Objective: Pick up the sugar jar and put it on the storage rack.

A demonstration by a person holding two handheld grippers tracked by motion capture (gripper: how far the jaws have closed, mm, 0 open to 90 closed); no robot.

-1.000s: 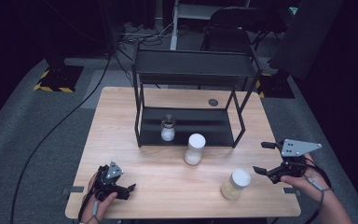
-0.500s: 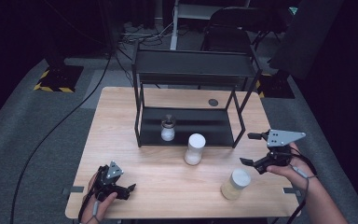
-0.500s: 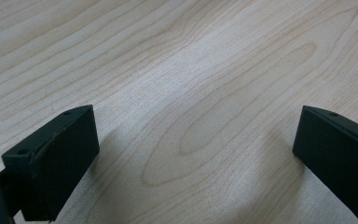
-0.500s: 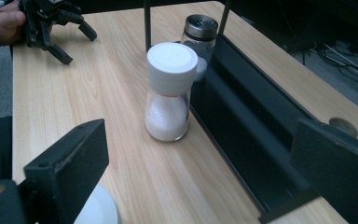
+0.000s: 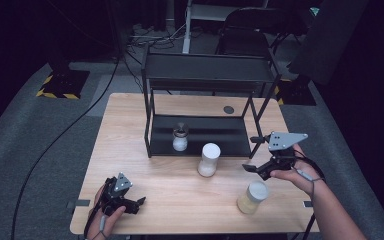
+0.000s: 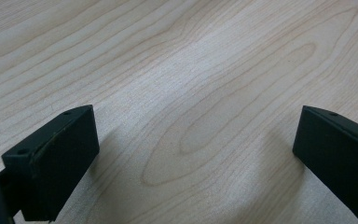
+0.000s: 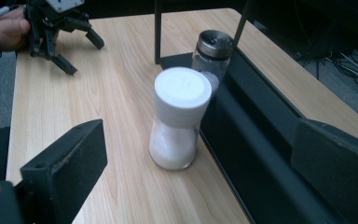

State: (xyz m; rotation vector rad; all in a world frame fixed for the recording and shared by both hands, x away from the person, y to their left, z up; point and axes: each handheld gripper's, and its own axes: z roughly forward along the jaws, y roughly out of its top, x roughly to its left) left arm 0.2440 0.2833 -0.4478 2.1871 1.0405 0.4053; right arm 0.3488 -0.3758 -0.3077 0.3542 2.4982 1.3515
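Pale wood table (image 5: pixel 170 185): your right gripper (image 5: pixel 254 154), jaws wide apart, faces the white-capped shaker (image 7: pixel 177 116) standing ahead between them, beside the black rack (image 7: pixel 270 140). Approach level, straddling its narrow waist before closing.

Right gripper (image 5: pixel 252 153) moved left toward white-capped jar (image 5: pixel 209 159).

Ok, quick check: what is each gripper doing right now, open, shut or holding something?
Left gripper: open, holding nothing, low over the table.
Right gripper: open, holding nothing, aimed at the white-capped shaker.
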